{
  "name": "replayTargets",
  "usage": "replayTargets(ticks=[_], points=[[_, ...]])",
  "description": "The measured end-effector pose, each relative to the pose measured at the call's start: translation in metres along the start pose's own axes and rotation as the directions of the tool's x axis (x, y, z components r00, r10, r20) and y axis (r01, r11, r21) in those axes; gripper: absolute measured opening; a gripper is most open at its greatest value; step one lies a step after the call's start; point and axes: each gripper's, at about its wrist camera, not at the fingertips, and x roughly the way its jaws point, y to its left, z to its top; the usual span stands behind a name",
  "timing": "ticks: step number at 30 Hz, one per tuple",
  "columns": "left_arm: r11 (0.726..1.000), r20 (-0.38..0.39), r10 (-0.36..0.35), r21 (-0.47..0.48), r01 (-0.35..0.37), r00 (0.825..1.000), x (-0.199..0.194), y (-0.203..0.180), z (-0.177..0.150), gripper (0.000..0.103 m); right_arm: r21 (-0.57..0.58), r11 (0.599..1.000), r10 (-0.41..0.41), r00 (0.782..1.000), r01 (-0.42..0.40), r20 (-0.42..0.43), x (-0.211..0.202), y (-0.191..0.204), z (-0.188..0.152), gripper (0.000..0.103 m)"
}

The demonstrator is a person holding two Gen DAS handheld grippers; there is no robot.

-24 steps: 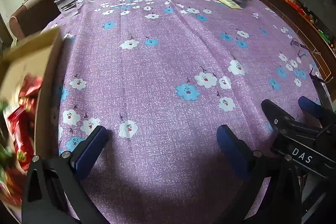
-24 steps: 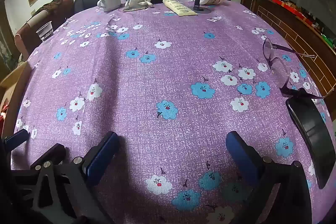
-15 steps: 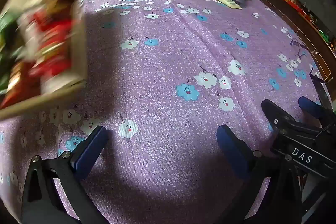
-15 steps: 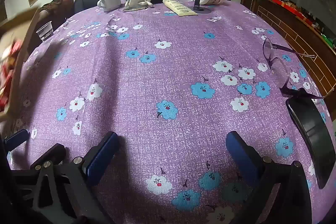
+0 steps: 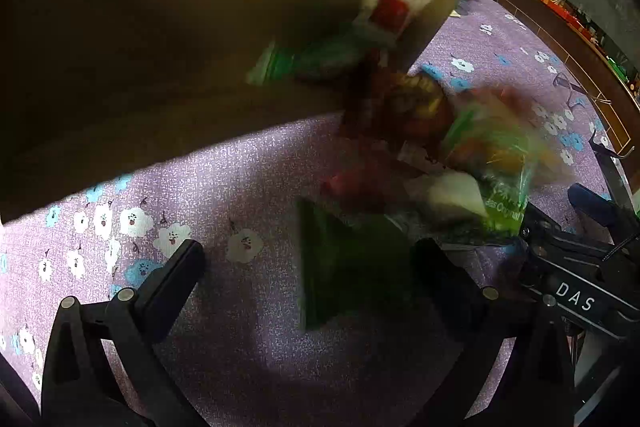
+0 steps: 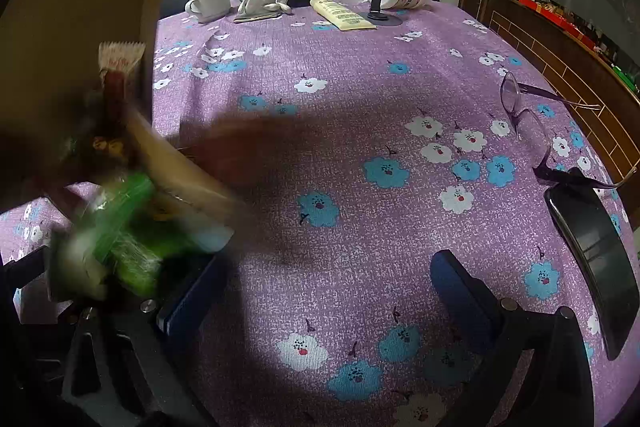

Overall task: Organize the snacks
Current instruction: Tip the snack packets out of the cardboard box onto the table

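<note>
While both fingers gape empty, a tilted box (image 5: 160, 27) hides the table; snacks (image 5: 440, 147) tumble.

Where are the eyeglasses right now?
In the right wrist view, the eyeglasses lie on the purple tablecloth at its right edge, just beyond the black phone.
</note>
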Motion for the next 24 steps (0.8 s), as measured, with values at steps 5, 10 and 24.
replayTargets(ticks=[5, 10, 24], points=[[1.0, 0.0, 0.0, 0.0, 0.0, 1.0, -0.0007, 0.0025, 0.0002, 0.103, 0.0, 1.0, 0.0, 1.0, 0.0, 0.0, -0.0002, 0.0001, -0.0001, 0.103], [1.0, 0.0, 0.0, 0.0, 0.0, 1.0, -0.0015, 0.0025, -0.0001, 0.103, 0.0, 1.0, 0.0, 1.0, 0.0, 0.0, -0.0011, 0.0016, -0.0003, 0.103], [1.0, -0.001, 0.0, 0.0, 0.0, 1.0, -0.0034, 0.0016, -0.0006, 0.103, 0.0, 1.0, 0.0, 1.0, 0.0, 0.0, -0.0005, 0.0013, -0.0006, 0.103]])
